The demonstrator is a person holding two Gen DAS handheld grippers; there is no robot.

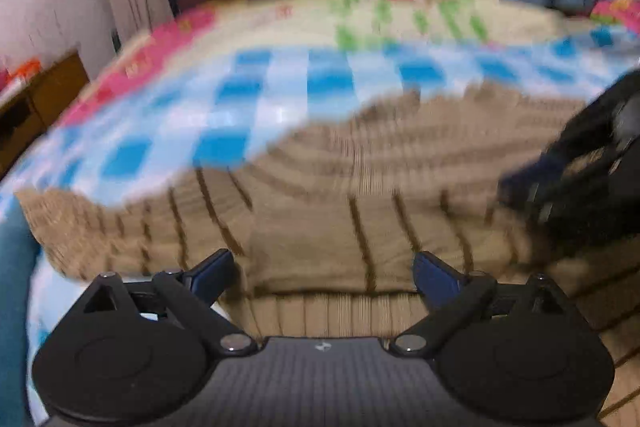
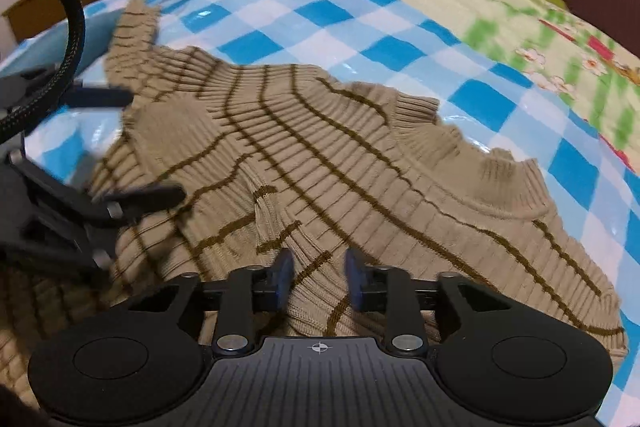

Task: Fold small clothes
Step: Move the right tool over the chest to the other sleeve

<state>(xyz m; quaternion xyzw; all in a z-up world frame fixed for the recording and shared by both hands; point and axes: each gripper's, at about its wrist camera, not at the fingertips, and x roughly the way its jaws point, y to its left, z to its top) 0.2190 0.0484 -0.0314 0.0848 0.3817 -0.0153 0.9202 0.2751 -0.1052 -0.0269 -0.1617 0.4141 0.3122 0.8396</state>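
A big bed point(image 2: 500, 11) fills both views. It has a shiny cover with blue and white squares, and a pink, yellow and green blanket farther back.

On the blue squares lies a small tan sweater point(image 2: 320, 155) with thin brown stripes. It is ribbed and partly bunched up. In the right wrist view its long way runs from the far left, where a sleeve point(image 2: 134, 31) sticks out, down to the near right, where the neck part with its wavy edge sits.

The left tool point(image 1: 324, 277) hangs low over the sweater. Its blue fingers point(image 1: 434, 279) stand wide apart, with nothing held between them. The cloth lies right under and in front of it.

The right tool point(image 2: 318, 277) is also just above the sweater, near its bottom edge. Its fingers are close together with a small gap left. A fold of cloth sits in that gap, but I cannot tell if the fingers are pinching it.

Both tools are over the same near side of the sweater. The left one is by the sleeve end and the right one is by the neck end. The next fold will most likely go across the sweater's long way.
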